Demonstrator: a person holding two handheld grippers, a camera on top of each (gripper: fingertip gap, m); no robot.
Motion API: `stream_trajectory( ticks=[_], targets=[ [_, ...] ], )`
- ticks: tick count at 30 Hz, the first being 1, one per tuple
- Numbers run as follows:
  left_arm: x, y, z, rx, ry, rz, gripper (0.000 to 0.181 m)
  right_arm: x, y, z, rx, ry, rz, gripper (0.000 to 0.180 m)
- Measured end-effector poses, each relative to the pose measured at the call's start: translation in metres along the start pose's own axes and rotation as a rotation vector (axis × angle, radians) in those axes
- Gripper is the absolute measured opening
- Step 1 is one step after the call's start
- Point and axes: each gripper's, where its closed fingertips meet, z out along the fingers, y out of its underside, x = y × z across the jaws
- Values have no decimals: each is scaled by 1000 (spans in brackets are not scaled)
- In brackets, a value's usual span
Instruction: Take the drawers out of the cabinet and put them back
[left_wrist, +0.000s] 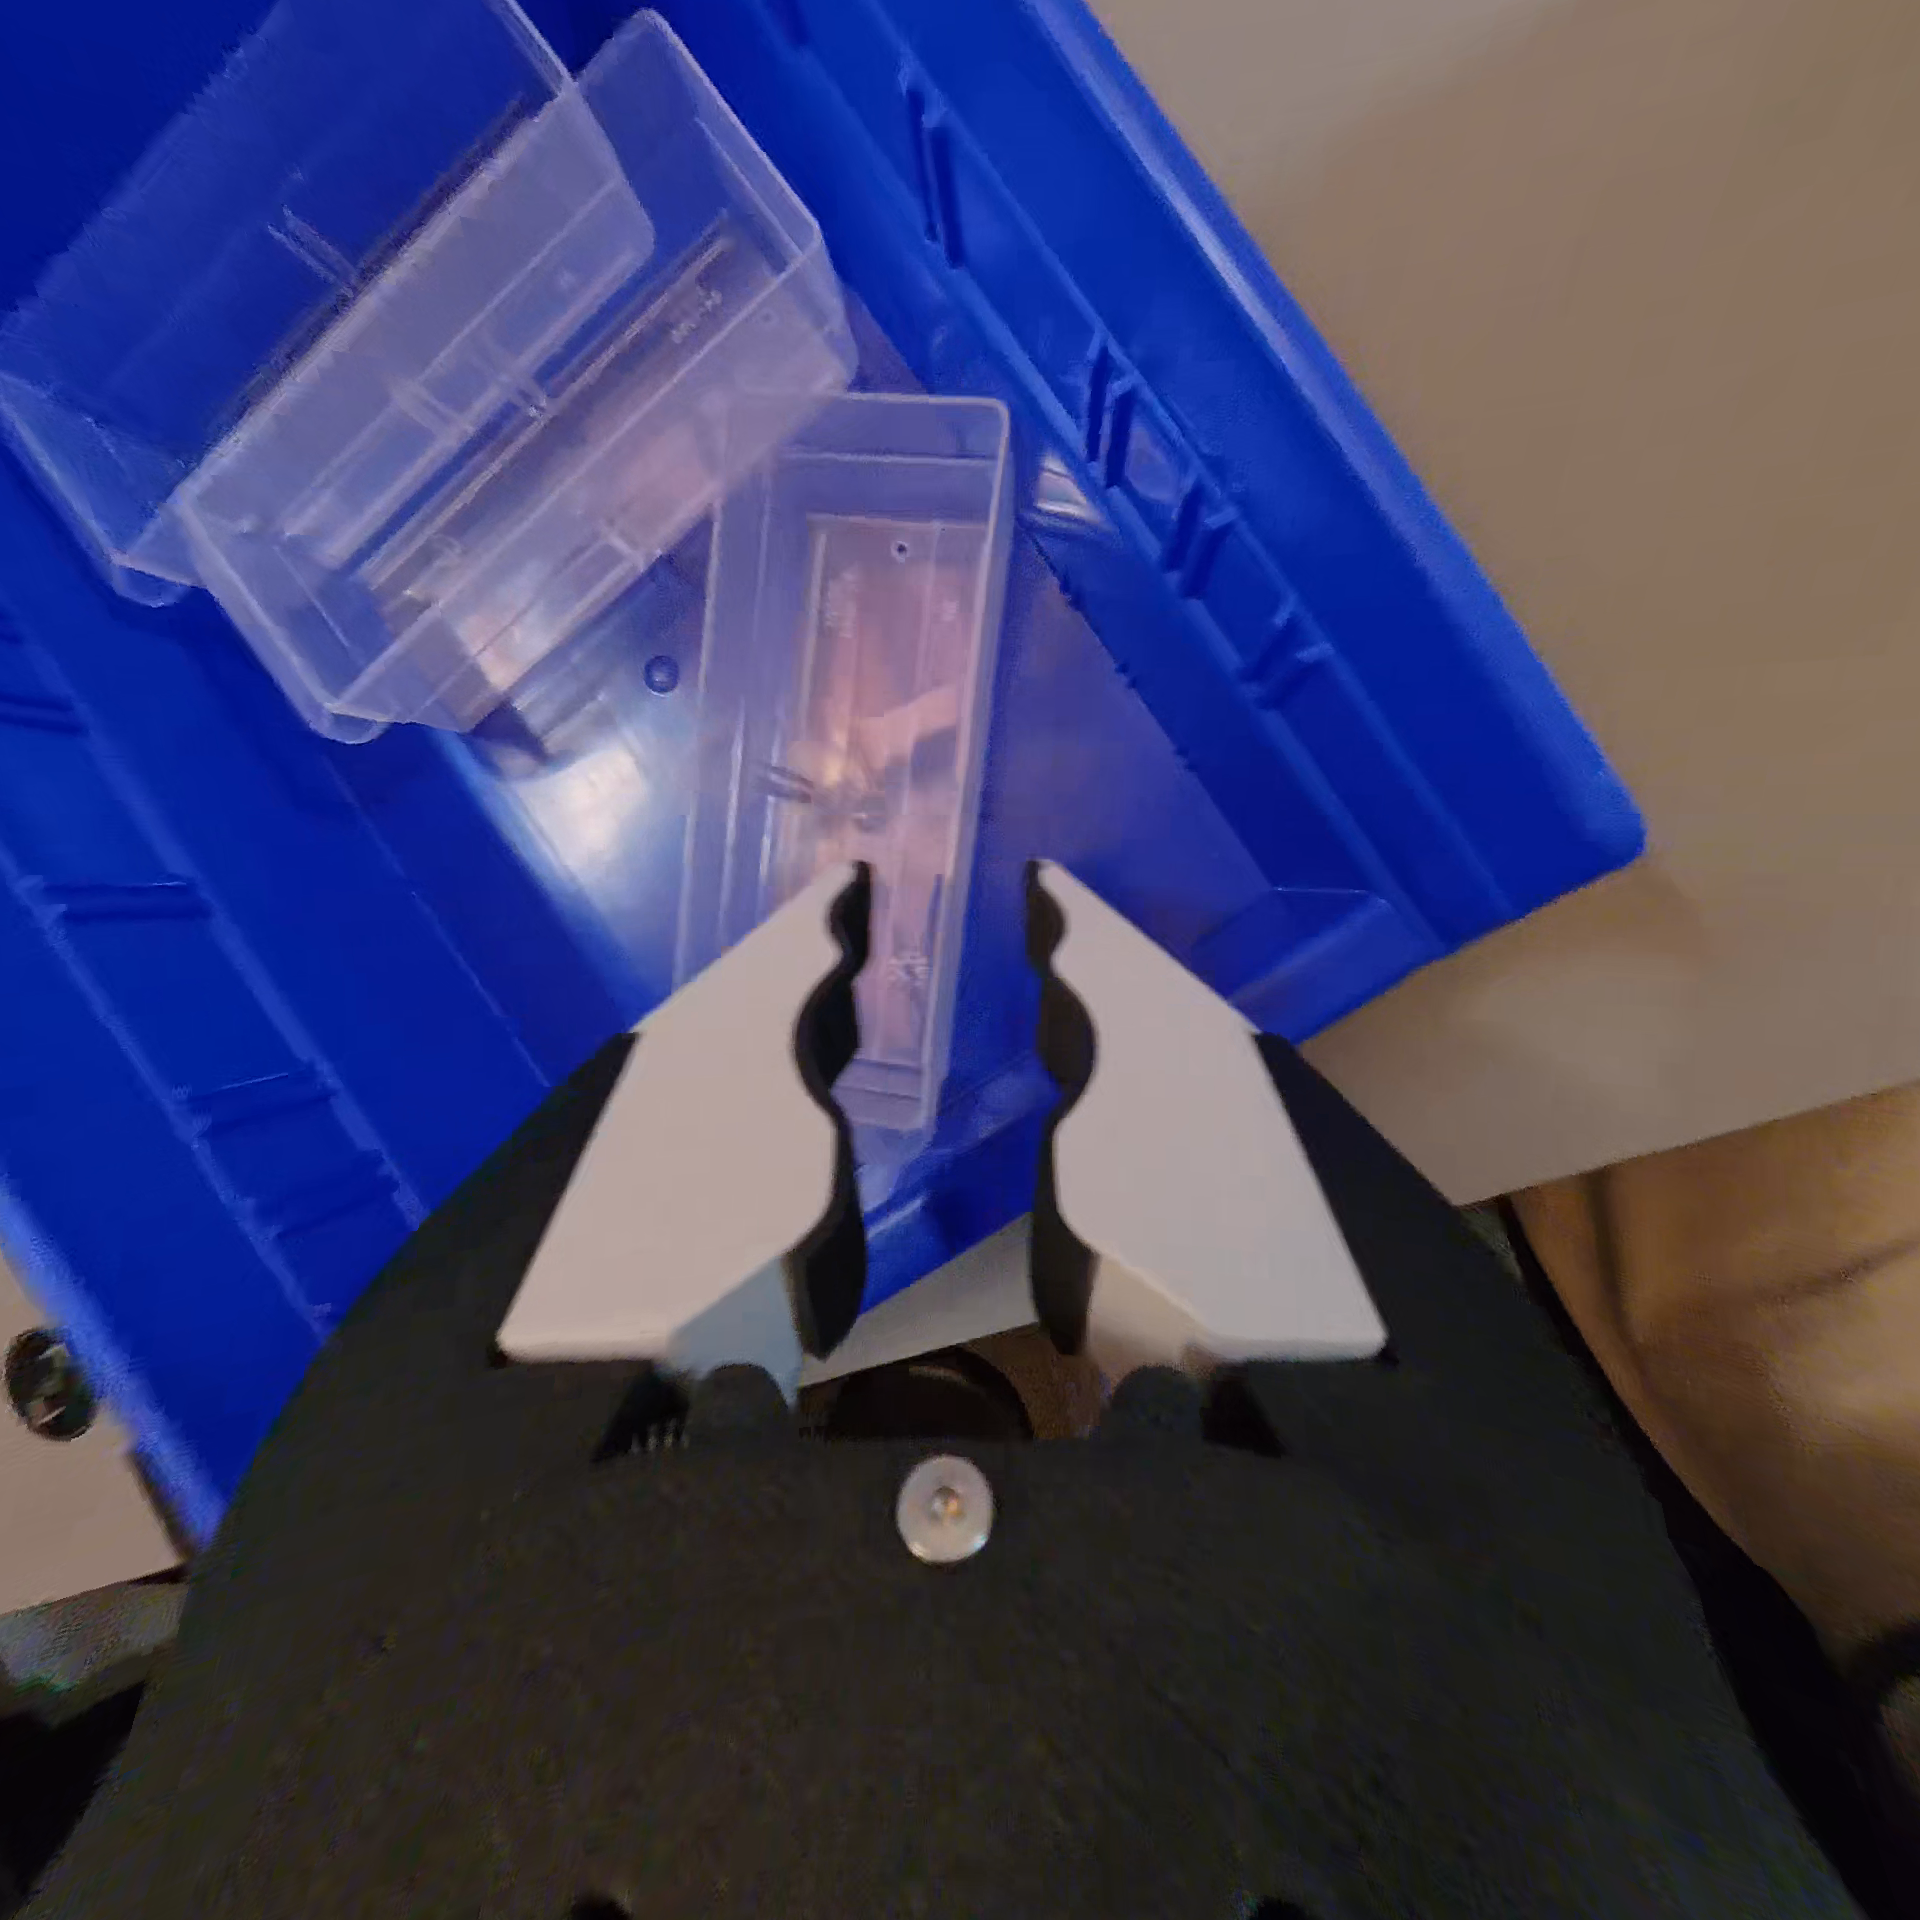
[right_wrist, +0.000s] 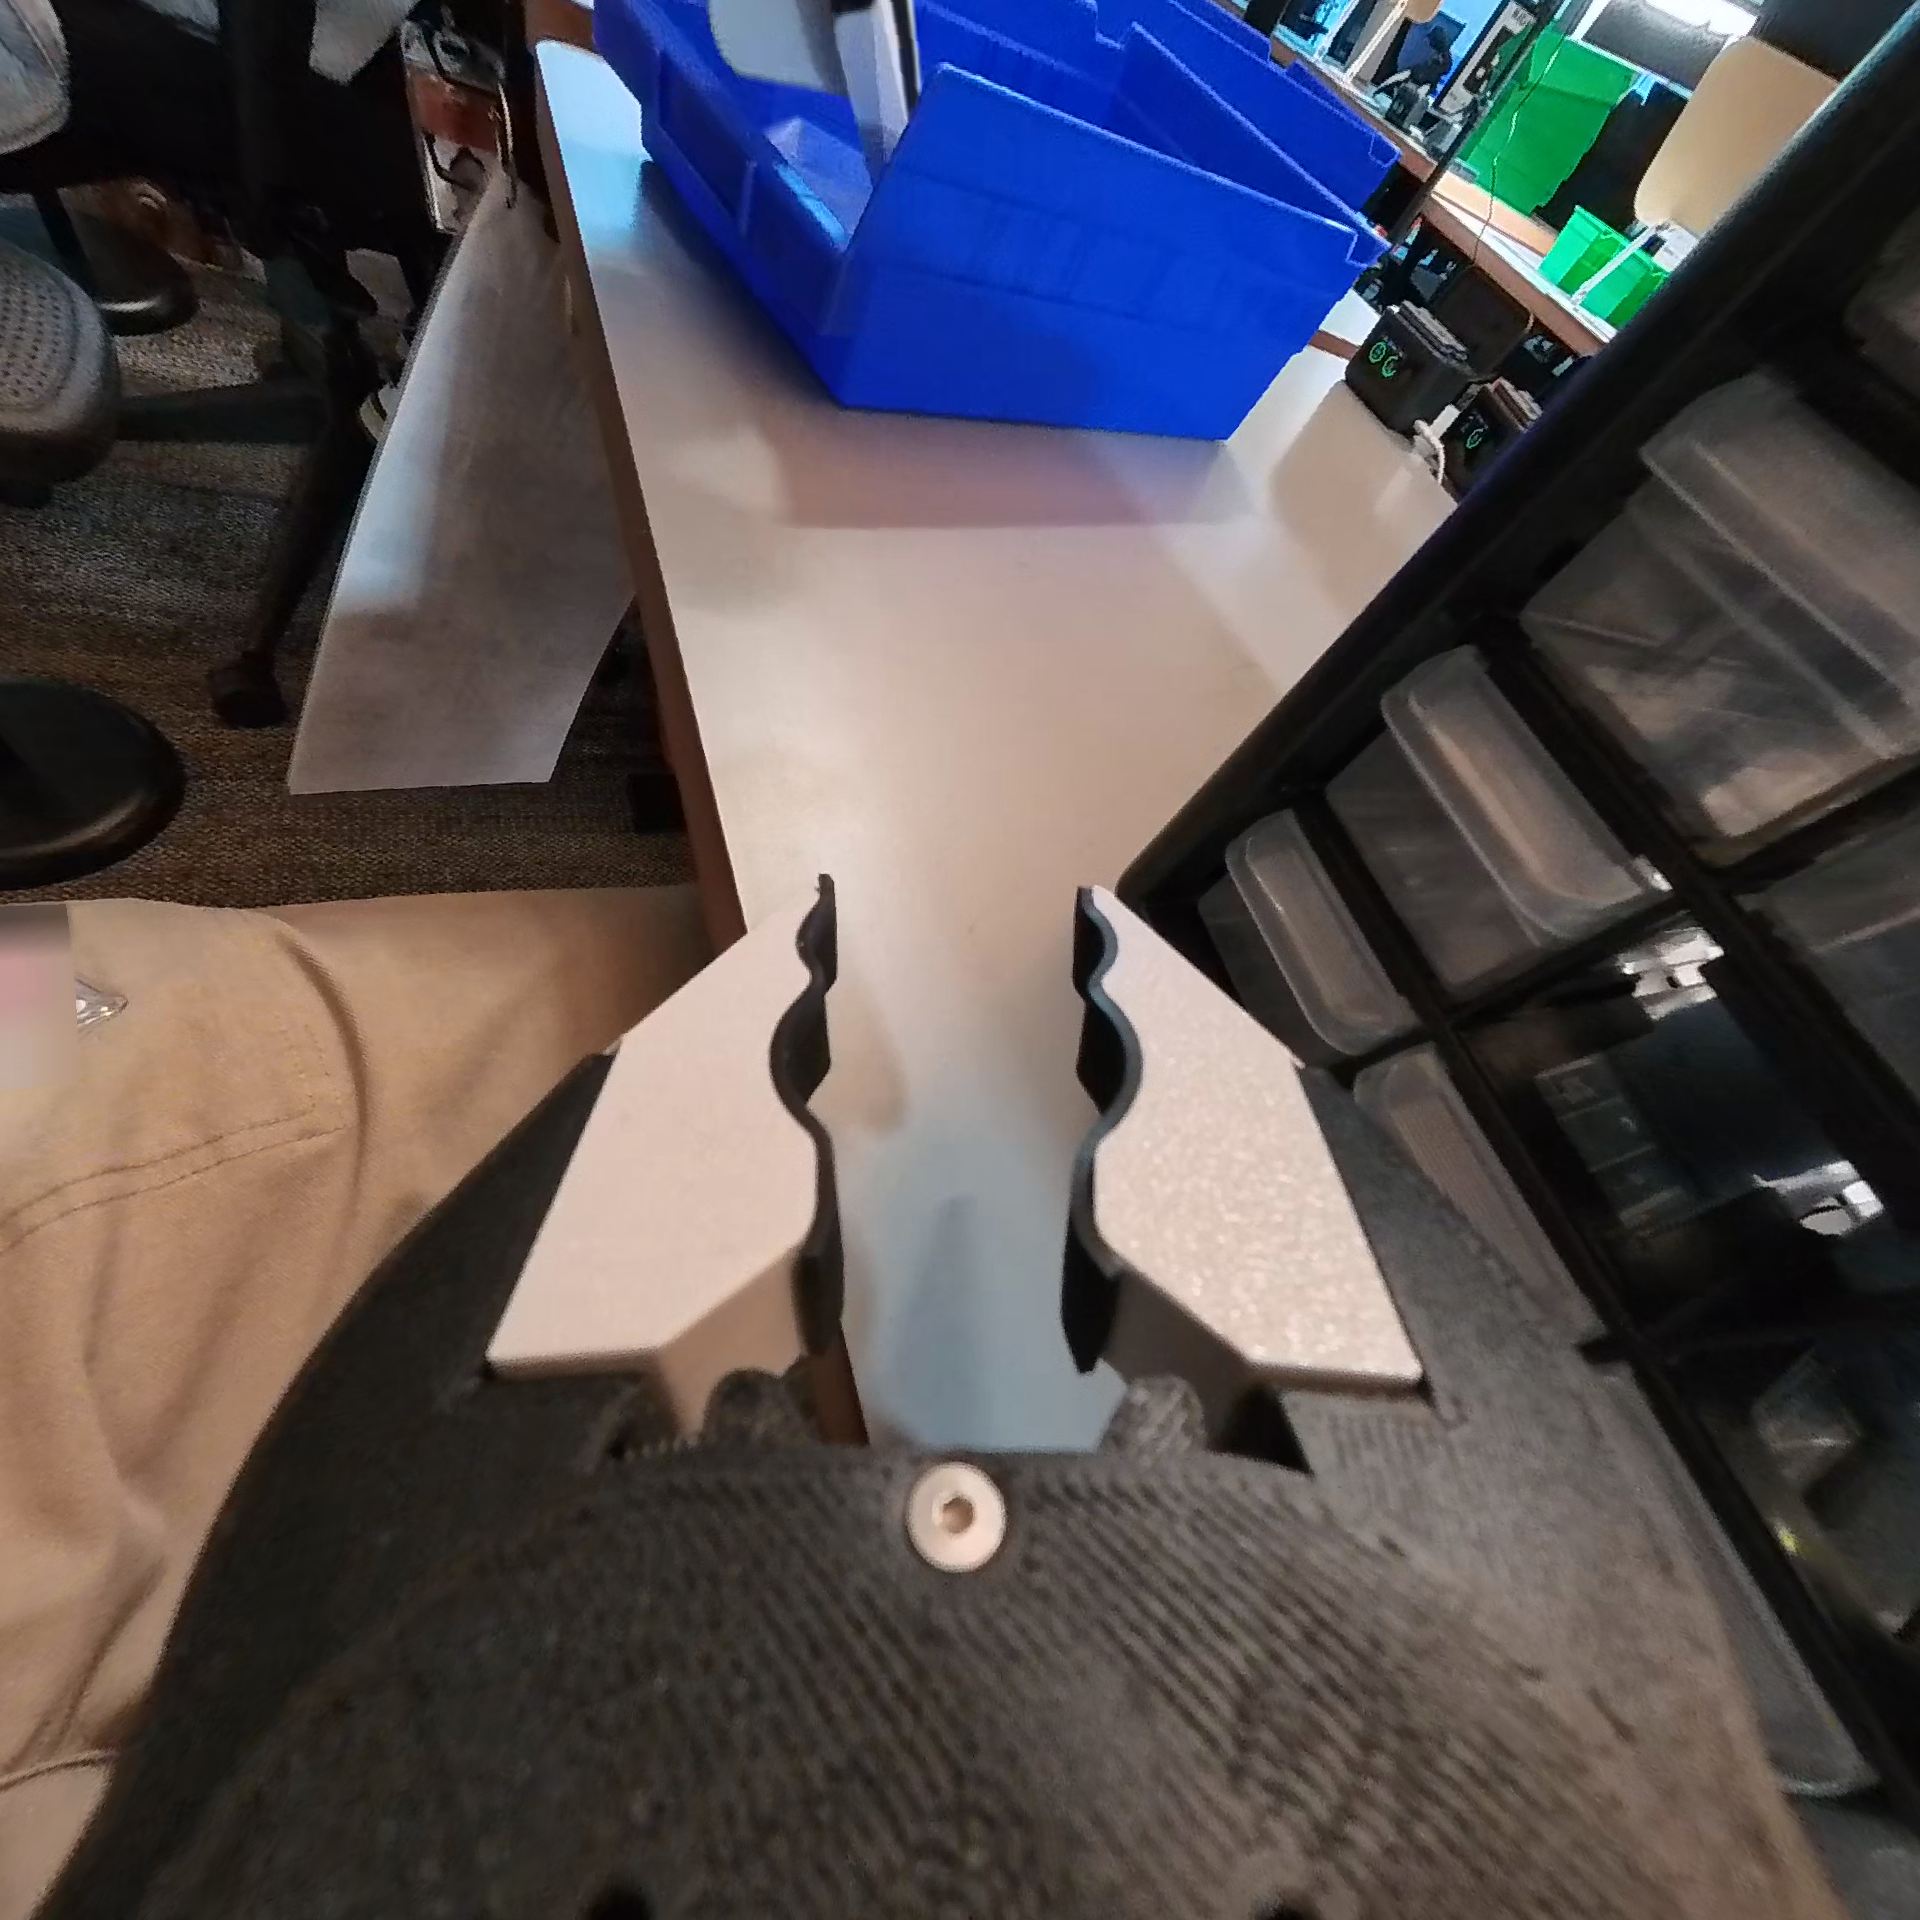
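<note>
Clear thin-walled plastic drawers (left_wrist: 873, 748), 2 in the blue plastic bin (left_wrist: 1247, 582), look light and slippery; my left hand-held gripper (left_wrist: 945, 883) hangs open above the narrow one, so I'd pinch its end wall. Right hand-held gripper (right_wrist: 951, 904) open, empty.

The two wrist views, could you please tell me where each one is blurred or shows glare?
Left wrist view: motion blur on the clear drawers and blue bin, a pinkish glare on the narrow drawer. Right wrist view: cabinet and background soft, table evenly lit.
</note>
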Motion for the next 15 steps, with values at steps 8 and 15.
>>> stream_trajectory(
  ticks=[8,15],
  targets=[
    [-59,-15,-29,213,-196,-248,55,-1,0,0,0,-1,-1,45],
    [-67,23,8,80,-154,-352,53,-2,1,1,-7,-2,-7,45]
  ],
)
